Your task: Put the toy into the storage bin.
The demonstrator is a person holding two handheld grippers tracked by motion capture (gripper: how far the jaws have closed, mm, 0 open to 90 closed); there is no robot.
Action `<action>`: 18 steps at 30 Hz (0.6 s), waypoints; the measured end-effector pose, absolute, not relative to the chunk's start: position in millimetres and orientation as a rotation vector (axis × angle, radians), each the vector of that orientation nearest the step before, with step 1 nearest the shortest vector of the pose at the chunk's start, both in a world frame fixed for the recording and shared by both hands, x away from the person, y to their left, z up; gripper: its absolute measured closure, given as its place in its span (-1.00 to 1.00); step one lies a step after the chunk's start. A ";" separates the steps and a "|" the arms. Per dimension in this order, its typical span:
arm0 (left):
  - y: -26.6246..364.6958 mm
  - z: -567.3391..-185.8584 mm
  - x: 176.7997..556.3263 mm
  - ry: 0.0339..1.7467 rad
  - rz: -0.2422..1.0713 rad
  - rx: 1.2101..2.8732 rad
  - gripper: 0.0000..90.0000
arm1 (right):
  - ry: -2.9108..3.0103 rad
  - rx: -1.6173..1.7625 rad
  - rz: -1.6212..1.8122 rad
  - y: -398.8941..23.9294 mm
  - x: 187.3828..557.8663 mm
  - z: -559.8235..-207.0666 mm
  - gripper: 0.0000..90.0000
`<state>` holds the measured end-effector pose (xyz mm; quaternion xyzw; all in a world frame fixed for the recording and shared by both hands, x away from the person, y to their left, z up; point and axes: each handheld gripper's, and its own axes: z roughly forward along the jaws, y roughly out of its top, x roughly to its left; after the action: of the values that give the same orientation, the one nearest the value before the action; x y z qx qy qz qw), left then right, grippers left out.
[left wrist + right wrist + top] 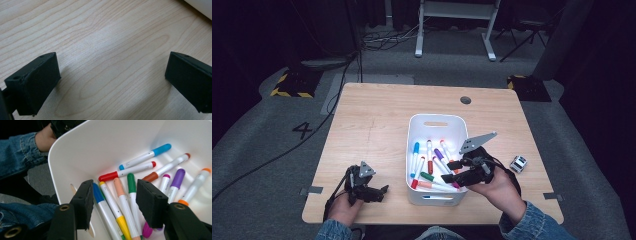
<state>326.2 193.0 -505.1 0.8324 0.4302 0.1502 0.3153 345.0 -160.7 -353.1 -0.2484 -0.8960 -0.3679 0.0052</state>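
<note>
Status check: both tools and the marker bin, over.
Left tool open, low over bare table. Right tool open, inside white bin above markers, nothing gripped. Small toy car right of bin, clear.

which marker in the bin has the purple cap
The purple-capped marker lies in the white bin between a pink-tipped marker and an orange-ended one; its cap is the widest and the sole purple one.
</note>
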 end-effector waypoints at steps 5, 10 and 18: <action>193.0 -505.1 326.1 1.134 0.396 2.193 -1.00 | -2.802 -0.837 -1.200 -175.3 348.4 -344.8 0.07; 193.0 -505.2 326.2 1.134 0.396 2.192 -1.00 | -2.797 -0.906 -1.232 -189.3 354.5 -341.0 0.06; 193.4 -505.3 324.6 1.144 0.392 2.187 -1.00 | -2.812 -1.018 -1.253 -215.4 370.1 -337.8 0.06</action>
<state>324.6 193.4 -505.3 0.8304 0.4345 0.1486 0.3155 370.1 -215.4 -337.8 -0.3134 -0.8662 -0.3860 -0.0505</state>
